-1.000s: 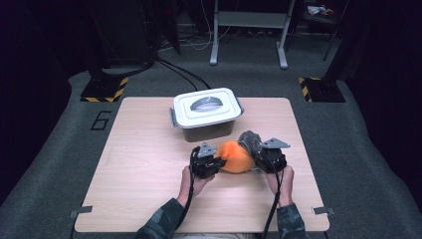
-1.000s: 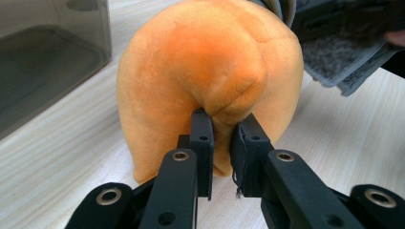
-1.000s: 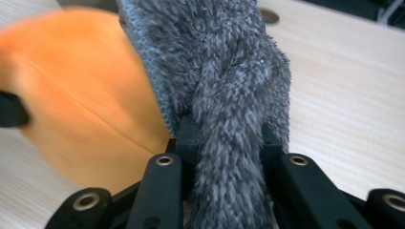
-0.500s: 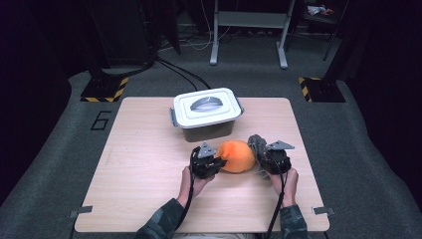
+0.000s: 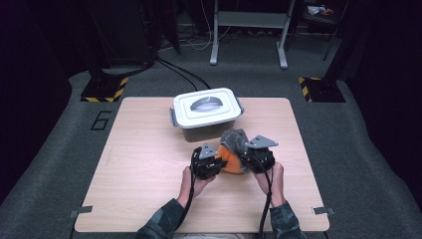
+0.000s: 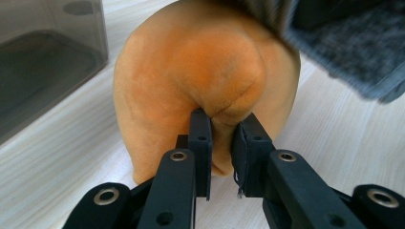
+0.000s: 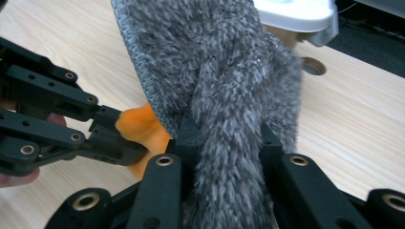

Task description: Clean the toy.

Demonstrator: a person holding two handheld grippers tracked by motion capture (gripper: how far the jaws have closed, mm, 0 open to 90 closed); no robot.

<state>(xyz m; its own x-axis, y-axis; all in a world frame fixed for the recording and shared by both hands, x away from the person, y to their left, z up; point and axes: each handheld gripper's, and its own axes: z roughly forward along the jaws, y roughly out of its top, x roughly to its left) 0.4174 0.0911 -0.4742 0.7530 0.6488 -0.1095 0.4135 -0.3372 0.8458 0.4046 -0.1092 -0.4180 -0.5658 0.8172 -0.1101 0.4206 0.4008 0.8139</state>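
A person sits at a wooden bench [image 5: 149,169] and holds a gripper in each hand. Between the two grippers is a soft orange toy [image 6: 205,71] with a fluffy grey part [image 7: 224,81] on top.

The left gripper [image 6: 222,143] has its jaws nearly closed. They pinch a small fold of the orange toy right between their tips. The rest of the toy bulges up and away just past the jaws, and its bottom sits on the bench. In the high view the left gripper [image 5: 213,160] is just left of the toy [image 5: 230,160], touching it.

The right gripper [image 7: 224,138] has its jaws set a little apart, with a thick strip of the grey fluff squeezed between them. The fluff fills the gap and rises up beyond the jaw tips like a floppy flap. To the left of these jaws, the other gripper's black arms reach in and touch the orange bit [image 7: 138,126] of the toy. In the high view the right gripper [image 5: 249,158] is just right of the toy, and the grey fluff [image 5: 235,141] stands up above it.

Farther off, past both sets of jaws, is a grey box [image 5: 206,130] with a white lid [image 5: 208,107]. The lid is on the box. The box stands near the toy but does not touch it.
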